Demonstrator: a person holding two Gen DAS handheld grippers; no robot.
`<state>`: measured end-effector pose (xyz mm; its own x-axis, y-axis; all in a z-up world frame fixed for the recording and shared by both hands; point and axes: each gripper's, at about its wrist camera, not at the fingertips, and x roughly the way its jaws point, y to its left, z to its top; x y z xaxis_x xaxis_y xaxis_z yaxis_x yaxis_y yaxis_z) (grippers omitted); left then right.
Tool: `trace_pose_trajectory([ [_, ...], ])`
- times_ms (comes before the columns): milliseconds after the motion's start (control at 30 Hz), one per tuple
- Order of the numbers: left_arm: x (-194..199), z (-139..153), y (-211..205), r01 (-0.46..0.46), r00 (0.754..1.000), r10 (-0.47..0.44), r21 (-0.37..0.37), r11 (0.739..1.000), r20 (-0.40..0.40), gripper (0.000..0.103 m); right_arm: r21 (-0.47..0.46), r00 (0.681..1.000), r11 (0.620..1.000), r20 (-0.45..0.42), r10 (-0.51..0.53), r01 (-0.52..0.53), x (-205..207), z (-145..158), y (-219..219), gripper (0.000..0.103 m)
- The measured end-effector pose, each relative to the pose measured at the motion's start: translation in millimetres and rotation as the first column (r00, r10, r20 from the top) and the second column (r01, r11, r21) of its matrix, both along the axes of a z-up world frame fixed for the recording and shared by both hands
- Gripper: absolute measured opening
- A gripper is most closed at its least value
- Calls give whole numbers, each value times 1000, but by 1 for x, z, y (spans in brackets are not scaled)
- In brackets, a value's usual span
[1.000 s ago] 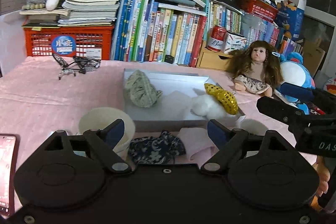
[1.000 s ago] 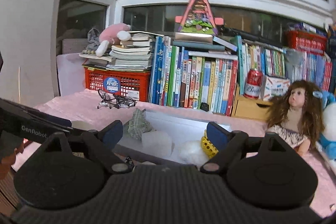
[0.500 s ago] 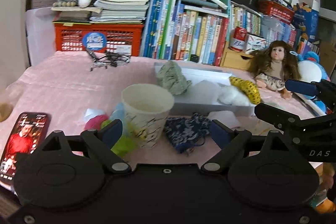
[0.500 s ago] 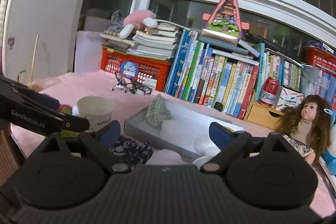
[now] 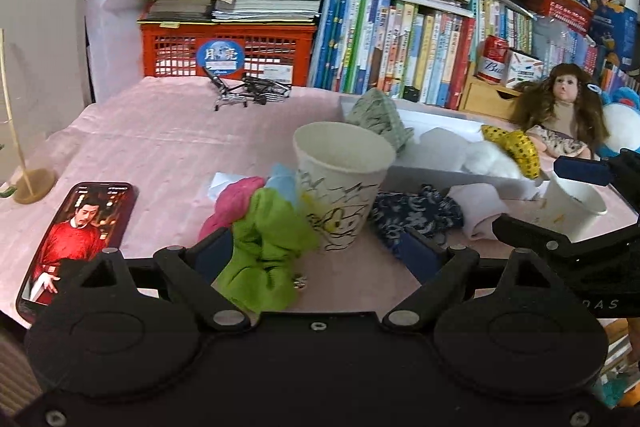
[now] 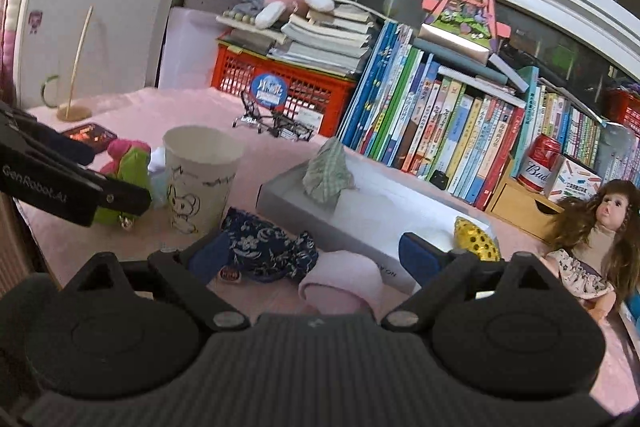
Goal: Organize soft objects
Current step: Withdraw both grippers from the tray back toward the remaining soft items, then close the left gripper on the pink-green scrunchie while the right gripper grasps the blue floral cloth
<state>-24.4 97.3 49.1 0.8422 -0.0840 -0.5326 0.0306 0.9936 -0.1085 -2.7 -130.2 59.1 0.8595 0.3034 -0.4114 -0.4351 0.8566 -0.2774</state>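
Observation:
A grey tray [image 5: 432,159] on the pink cloth holds a checked green cloth [image 5: 378,119], a white fluffy piece [image 5: 490,159] and a yellow dotted piece [image 5: 514,149]. In front of the tray lie a green cloth [image 5: 268,247], a magenta cloth [image 5: 236,201], a dark blue floral cloth [image 5: 412,217] and a pale pink cloth [image 5: 478,209]. My left gripper [image 5: 316,253] is open, low over the green cloth. My right gripper [image 6: 316,255] is open, low over the floral cloth [image 6: 268,247] and pink cloth [image 6: 340,281], and holds nothing.
A drawn-on paper cup [image 5: 340,183] stands among the cloths; a second cup [image 5: 572,203] stands to the right. A phone [image 5: 78,231] lies at the left. A doll [image 5: 560,115], a red crate [image 5: 224,51], books [image 5: 400,39] and a small wire cart [image 5: 248,93] line the back.
Both grippers have pulled back and to the left from the tray. The cup, the green and magenta cloths and the phone have come into the left view. Both stay open.

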Motion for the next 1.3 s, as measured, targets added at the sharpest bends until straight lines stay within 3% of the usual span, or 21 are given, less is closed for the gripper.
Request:
trace_pose_trajectory([
  [233,6,-12,6,-15,1000,15,17,1000,-14,87,-42,999,999,-35,17,-19,12,-15,13,96],
  [667,16,-30,6,-11,999,12,37,999,-33,68,-89,995,996,-97,12,-21,38,-36,31,97],
  [1300,17,-34,11,-37,999,39,72,997,-25,62,-114,992,988,-89,92,-102,55,-39,51,97],
])
